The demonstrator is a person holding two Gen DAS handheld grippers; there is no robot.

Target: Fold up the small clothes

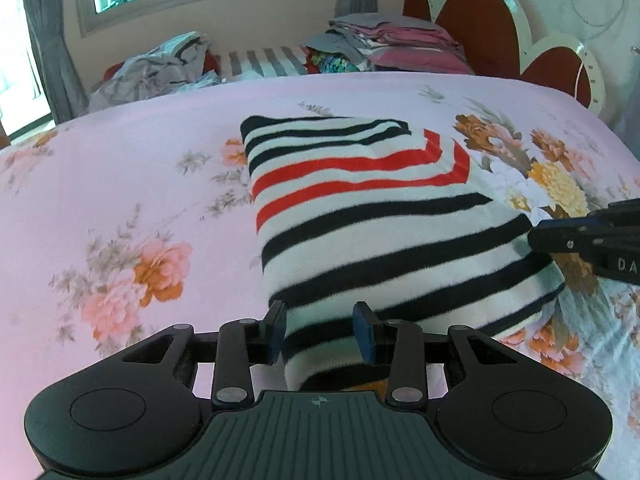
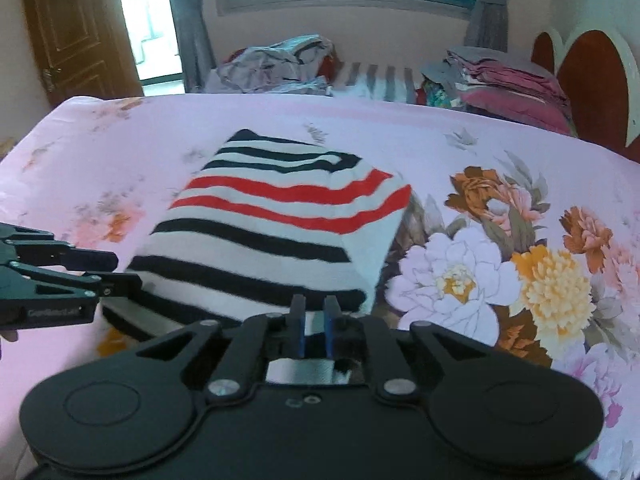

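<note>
Striped top (image 1: 360,216) lying folded on the pink flowery bed (image 1: 120,168), long way running near to far. Left gripper (image 1: 322,330) part open, pads on both sides of the thick near edge, seemingly holding it. Right gripper (image 2: 314,320) almost closed at the near right corner; cannot tell if pinching cloth. Both equally near.

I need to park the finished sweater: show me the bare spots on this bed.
Free: pink sheet left of the striped sweater, and the flowered stretch to its right. Crowded: the far side, with the crumpled clothes and folded stack.
</note>
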